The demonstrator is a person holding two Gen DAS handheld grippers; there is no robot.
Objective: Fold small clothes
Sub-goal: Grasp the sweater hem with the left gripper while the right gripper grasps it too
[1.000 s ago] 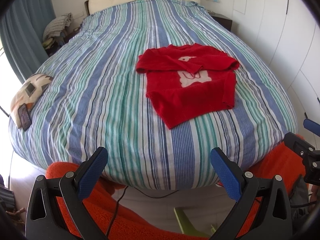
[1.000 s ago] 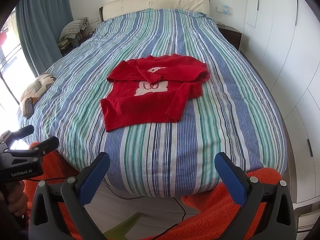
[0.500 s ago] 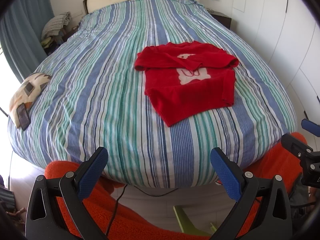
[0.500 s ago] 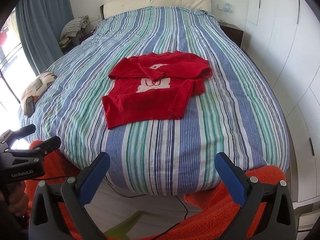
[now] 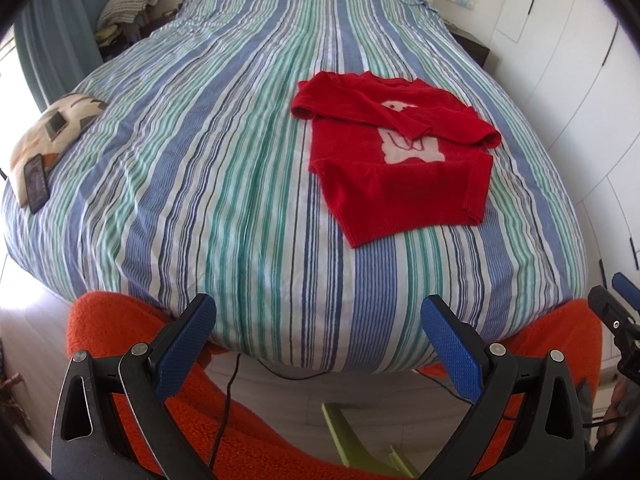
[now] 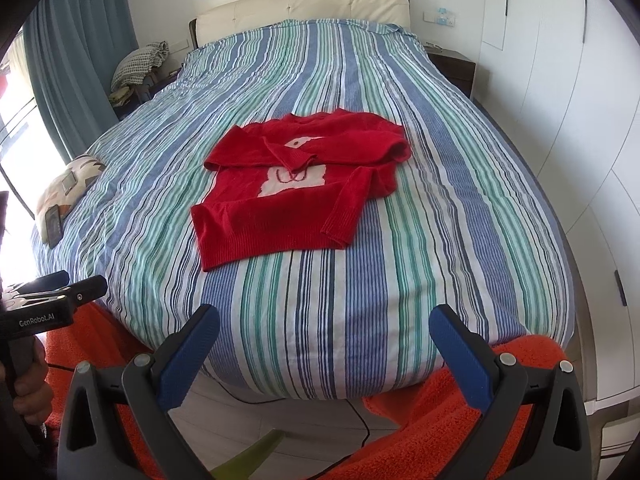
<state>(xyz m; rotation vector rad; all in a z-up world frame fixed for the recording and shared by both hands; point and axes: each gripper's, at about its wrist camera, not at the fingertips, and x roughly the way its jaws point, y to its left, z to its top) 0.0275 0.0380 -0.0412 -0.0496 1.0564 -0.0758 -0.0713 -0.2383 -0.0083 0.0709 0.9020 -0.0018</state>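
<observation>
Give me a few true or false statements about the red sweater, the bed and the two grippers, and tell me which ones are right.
1. The red sweater lies on the striped bedspread. True.
2. The left gripper is shut on the sweater. False: it is open, short of the bed, holding nothing.
3. One sleeve is folded across the sweater's chest. True.
4. The right gripper is open. True.
5. A phone rests on top of the sweater. False: it lies on a cushion at the bed's left edge.
</observation>
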